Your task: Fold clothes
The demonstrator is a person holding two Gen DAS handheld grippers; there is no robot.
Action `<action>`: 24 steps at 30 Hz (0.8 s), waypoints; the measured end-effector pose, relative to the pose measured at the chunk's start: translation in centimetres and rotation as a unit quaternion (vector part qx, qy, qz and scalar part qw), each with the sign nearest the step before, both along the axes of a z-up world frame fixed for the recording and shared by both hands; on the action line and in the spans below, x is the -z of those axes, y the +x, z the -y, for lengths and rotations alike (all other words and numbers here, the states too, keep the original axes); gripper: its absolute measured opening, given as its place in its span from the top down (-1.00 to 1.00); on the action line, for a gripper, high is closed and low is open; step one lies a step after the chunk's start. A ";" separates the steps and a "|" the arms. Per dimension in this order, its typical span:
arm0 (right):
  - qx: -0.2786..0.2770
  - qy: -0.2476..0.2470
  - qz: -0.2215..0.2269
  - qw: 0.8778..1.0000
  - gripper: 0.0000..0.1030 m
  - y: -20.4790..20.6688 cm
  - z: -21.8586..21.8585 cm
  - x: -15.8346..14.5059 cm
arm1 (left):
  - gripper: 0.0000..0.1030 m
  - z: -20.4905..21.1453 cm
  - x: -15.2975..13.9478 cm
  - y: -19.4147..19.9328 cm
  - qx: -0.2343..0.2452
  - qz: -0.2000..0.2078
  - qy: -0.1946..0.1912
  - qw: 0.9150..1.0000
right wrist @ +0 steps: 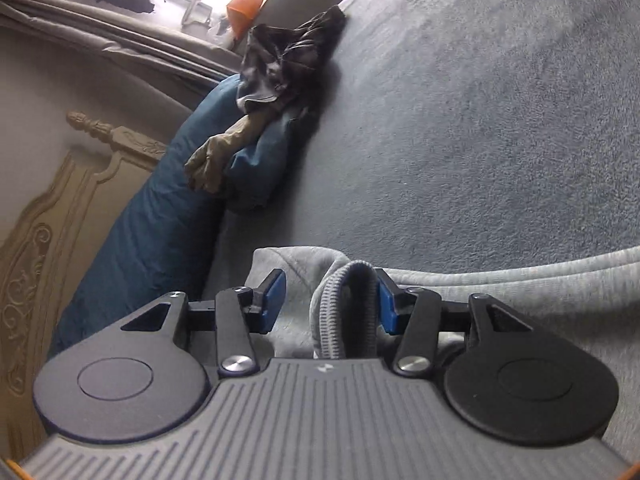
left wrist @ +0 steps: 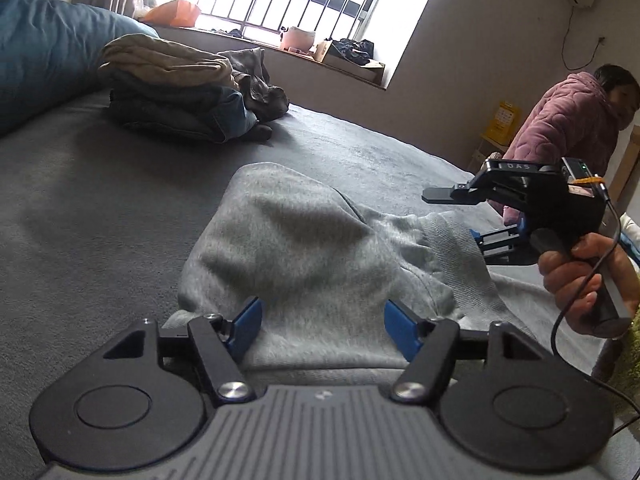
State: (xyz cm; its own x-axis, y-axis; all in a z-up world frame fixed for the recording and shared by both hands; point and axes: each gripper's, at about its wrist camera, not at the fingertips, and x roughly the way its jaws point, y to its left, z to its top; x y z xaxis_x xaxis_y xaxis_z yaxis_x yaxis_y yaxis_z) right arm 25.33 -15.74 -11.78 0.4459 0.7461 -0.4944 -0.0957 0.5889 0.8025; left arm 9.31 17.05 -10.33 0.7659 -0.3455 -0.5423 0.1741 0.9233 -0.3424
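Observation:
A light grey sweat garment [left wrist: 312, 240] lies bunched on the dark grey bed cover [left wrist: 100, 200]. My left gripper [left wrist: 324, 320] sits low over its near edge, blue pads set wide, and the cloth fills the gap without being clearly squeezed. My right gripper [right wrist: 332, 300] is open. A ribbed hem [right wrist: 352, 304] of the same garment [right wrist: 500, 280] stands between its jaws and leans on the right pad, with the left pad apart from it. In the left wrist view the right gripper [left wrist: 464, 218] hovers at the garment's far right edge, held by a hand [left wrist: 576, 280].
A stack of folded clothes [left wrist: 172, 92] and a crumpled dark piece [left wrist: 260, 84] sit far back on the bed by a blue quilt [left wrist: 48, 48]. A person in a pink jacket [left wrist: 572, 120] stands at the right. A carved headboard [right wrist: 48, 220] lies beyond the quilt [right wrist: 160, 220].

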 end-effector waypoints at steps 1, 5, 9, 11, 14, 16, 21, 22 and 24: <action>-0.004 -0.015 0.000 1.000 0.10 -0.4 -0.2 0.1 | -0.35 -0.1 0.1 0.1 0.001 0.001 -0.001 1.000; -0.006 -0.052 -0.002 0.999 0.48 -2.0 -0.6 0.5 | -0.35 -0.4 0.3 0.2 -0.001 0.004 -0.006 1.000; 0.024 0.028 -0.029 0.999 0.80 -3.9 0.7 0.2 | -0.35 -1.3 -0.5 0.0 -0.015 0.010 -0.021 1.000; 0.037 0.068 -0.052 0.996 0.80 -4.9 1.5 0.1 | -0.36 -1.8 -0.8 -0.1 -0.023 0.009 -0.029 0.999; 0.054 0.056 -0.075 0.994 0.80 -5.9 2.1 0.8 | -0.37 -1.9 -1.0 -0.1 -0.028 0.013 -0.023 0.999; 0.066 -0.004 -0.077 0.995 0.79 -5.8 2.4 1.8 | -0.51 -1.4 -1.0 0.1 -0.022 0.017 -0.003 1.000; 0.059 -0.058 -0.009 0.997 0.60 -7.2 2.2 -0.1 | -0.52 1.3 -0.1 0.6 -0.008 0.005 0.102 0.995; 0.059 -0.079 0.005 0.995 0.52 -7.8 2.1 -0.7 | -0.52 1.6 0.0 0.6 -0.006 0.006 0.112 0.994; 0.058 -0.093 0.021 0.994 0.20 -8.7 2.3 -1.3 | -0.52 2.0 0.1 0.4 -0.003 0.008 0.122 0.993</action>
